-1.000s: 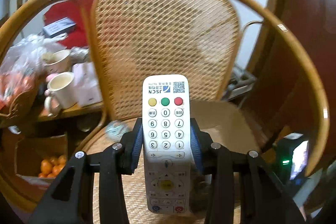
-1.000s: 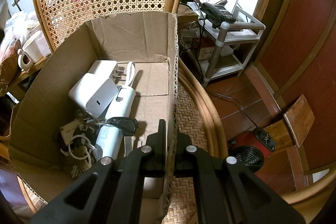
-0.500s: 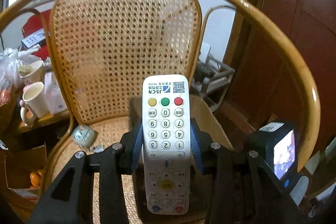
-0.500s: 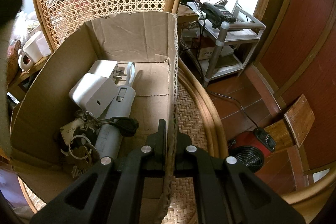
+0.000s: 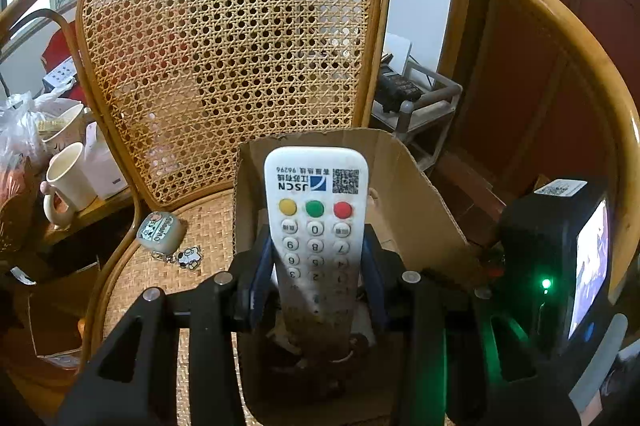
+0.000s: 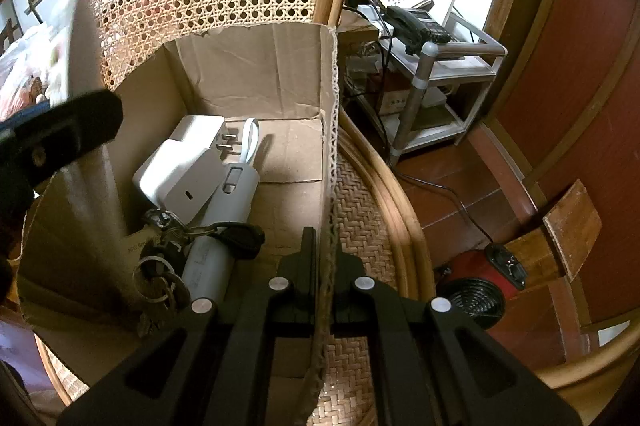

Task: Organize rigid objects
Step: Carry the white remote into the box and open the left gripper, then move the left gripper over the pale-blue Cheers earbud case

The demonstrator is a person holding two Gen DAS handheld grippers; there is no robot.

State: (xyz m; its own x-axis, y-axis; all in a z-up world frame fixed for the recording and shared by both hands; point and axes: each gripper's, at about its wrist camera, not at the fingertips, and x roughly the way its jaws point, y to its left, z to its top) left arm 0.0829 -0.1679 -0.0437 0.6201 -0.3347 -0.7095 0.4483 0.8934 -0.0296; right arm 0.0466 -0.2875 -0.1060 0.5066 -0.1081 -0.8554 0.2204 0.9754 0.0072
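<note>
My left gripper (image 5: 316, 266) is shut on a white remote control (image 5: 316, 222), buttons facing the camera, held over the open cardboard box (image 5: 404, 194) on the wicker chair seat. The remote's lower end dips inside the box. In the right wrist view the remote's grey back (image 6: 86, 154) and the left gripper's finger (image 6: 60, 134) show at the box's left side. My right gripper (image 6: 322, 254) is shut on the box's right wall (image 6: 330, 130). Inside lie a white charger (image 6: 180, 170), a white cylinder device (image 6: 220, 222) and a bunch of keys (image 6: 168, 258).
A small case with a keychain (image 5: 160, 230) lies on the wicker seat (image 5: 200, 226) left of the box. Mugs (image 5: 66, 182) and bags crowd a side table at left. A metal shelf with a telephone (image 6: 420, 22) and a red fan heater (image 6: 476, 282) stand to the right.
My left gripper has carried the remote to the right and down, from in front of the chair back to over the box, its lower end now inside. The right gripper has kept its hold.
</note>
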